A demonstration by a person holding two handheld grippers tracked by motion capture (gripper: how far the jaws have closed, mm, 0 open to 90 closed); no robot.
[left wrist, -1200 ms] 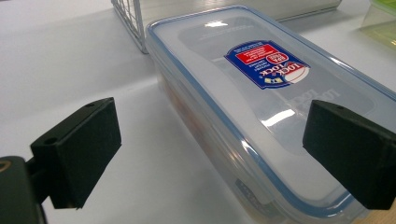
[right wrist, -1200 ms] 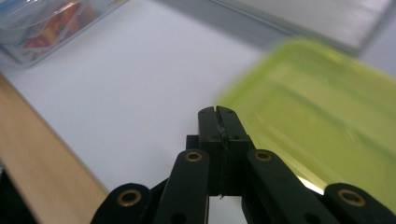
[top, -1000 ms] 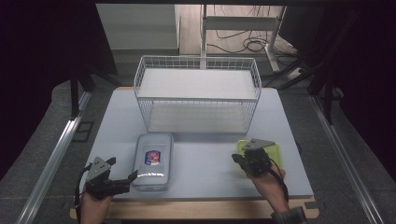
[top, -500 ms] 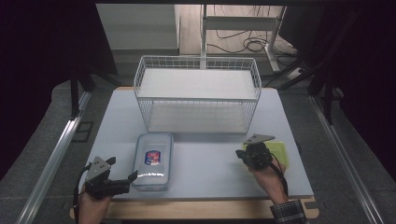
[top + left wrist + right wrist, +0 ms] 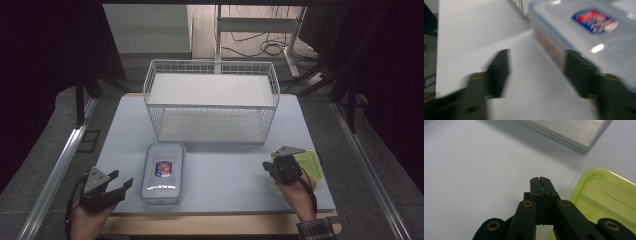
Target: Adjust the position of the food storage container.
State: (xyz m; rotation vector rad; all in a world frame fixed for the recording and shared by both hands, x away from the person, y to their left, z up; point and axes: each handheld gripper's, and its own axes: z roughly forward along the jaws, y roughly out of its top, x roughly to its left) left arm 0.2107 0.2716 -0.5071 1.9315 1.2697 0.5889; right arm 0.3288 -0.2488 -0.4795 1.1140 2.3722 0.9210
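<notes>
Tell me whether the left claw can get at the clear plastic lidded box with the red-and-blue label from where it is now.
Probably yes. The left claw sits just left of the clear plastic lidded box, with bare table between them. Its jaws have just been closing; nothing is gripped yet.

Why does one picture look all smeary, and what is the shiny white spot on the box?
Left gripper view: the black fingers and clear box are smeared by motion blur; the white spot is lamp glare on the lid. Right gripper view: sharp jaws, green container slightly soft. High view: dark surroundings, lit table.
</notes>
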